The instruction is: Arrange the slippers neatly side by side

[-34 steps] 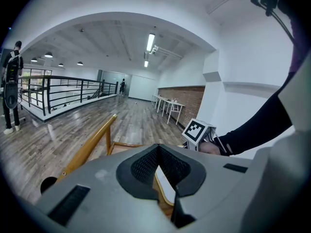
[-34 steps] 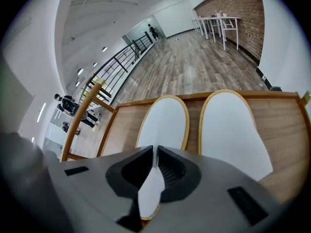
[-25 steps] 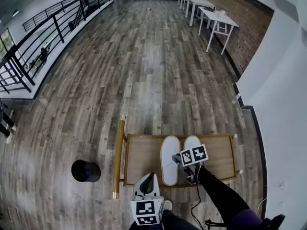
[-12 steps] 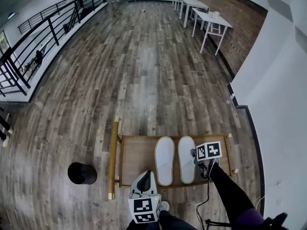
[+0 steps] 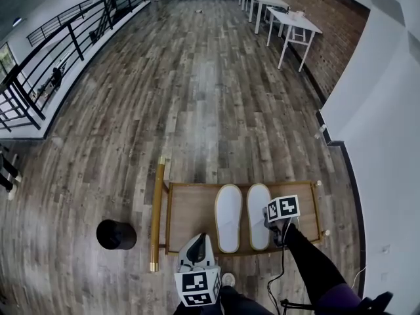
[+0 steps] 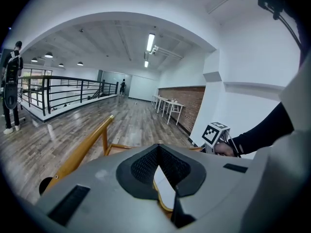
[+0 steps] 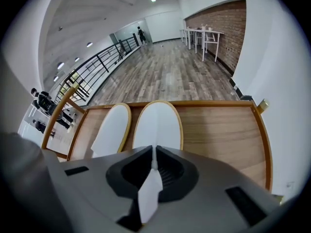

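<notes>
Two white slippers with tan rims lie side by side, toes pointing away, on a low wooden cart [image 5: 190,210]. The left slipper [image 5: 228,218] [image 7: 111,129] lies free. My right gripper [image 5: 270,224] [image 7: 152,155] is shut on the heel end of the right slipper [image 5: 257,209] [image 7: 158,124], with a white flap pinched between the jaws. My left gripper [image 5: 201,240] [image 6: 158,150] hangs at the cart's near edge, jaws together, apart from the slippers. A sliver of the left slipper [image 6: 163,188] shows past its jaws.
The cart has a golden handle rail [image 5: 156,216] on its left side. A black round bin [image 5: 116,233] stands on the wood floor to the left. A white wall [image 5: 387,176] runs close on the right. White tables [image 5: 289,20] and a black railing [image 5: 52,52] are far off.
My right gripper has drawn back toward the cart's near edge, so the right slipper now shows at full length beside the left one. The left gripper has stayed put.
</notes>
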`<state>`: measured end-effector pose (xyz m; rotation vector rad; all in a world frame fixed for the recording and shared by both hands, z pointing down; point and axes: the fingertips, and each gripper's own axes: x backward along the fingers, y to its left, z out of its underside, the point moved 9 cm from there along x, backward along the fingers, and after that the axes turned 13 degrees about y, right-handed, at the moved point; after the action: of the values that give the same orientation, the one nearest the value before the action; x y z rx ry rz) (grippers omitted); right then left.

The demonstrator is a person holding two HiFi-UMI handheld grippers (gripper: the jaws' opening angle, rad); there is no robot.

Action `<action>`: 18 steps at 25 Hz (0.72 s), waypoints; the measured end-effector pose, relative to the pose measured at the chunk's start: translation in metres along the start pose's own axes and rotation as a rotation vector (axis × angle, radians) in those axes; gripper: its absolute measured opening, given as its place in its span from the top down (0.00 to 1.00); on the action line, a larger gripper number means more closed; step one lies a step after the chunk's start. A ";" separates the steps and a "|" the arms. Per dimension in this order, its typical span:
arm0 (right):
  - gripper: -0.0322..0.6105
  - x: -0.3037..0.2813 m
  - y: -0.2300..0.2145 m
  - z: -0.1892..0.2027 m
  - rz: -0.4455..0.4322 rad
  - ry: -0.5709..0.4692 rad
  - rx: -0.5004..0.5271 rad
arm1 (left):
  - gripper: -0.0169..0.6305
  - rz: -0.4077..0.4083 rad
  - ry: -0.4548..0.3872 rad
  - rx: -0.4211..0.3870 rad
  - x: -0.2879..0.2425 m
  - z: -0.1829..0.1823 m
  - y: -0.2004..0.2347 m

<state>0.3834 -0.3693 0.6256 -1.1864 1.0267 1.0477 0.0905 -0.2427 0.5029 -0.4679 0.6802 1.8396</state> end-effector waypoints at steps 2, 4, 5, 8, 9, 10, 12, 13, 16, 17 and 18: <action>0.92 0.000 0.003 0.000 -0.020 0.001 -0.001 | 0.97 -0.003 -0.003 0.003 0.000 0.000 0.001; 0.92 0.000 0.007 -0.002 -0.033 0.007 0.005 | 0.97 -0.005 -0.005 0.005 -0.001 -0.001 0.002; 0.92 0.000 0.009 -0.004 -0.035 0.010 0.010 | 0.97 -0.005 -0.006 0.006 -0.001 -0.001 0.002; 0.92 -0.001 0.013 -0.006 -0.042 0.016 0.008 | 0.97 -0.002 -0.007 0.006 0.000 -0.002 0.000; 0.92 -0.001 0.014 -0.006 -0.047 0.017 0.000 | 0.97 -0.001 -0.007 0.004 0.000 -0.001 0.000; 0.92 -0.001 0.015 -0.006 -0.053 0.018 -0.010 | 0.97 -0.001 -0.006 0.004 0.000 -0.002 -0.001; 0.92 0.000 0.017 -0.006 -0.063 0.018 -0.021 | 0.97 -0.002 -0.005 0.003 0.001 -0.002 -0.001; 0.92 -0.001 0.018 -0.007 -0.062 0.021 -0.015 | 0.97 -0.003 -0.005 0.004 0.001 -0.003 -0.001; 0.92 -0.003 0.021 -0.008 -0.056 0.031 0.010 | 0.97 -0.004 -0.005 0.007 0.000 -0.003 0.001; 0.92 -0.004 0.022 -0.007 -0.058 0.033 0.012 | 0.97 -0.004 -0.005 0.007 0.000 -0.002 0.001; 0.92 -0.004 0.022 -0.007 -0.058 0.033 0.015 | 0.97 -0.004 -0.005 0.007 0.000 -0.002 0.001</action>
<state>0.3611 -0.3747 0.6248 -1.2175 1.0184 0.9766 0.0899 -0.2442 0.5017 -0.4599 0.6814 1.8340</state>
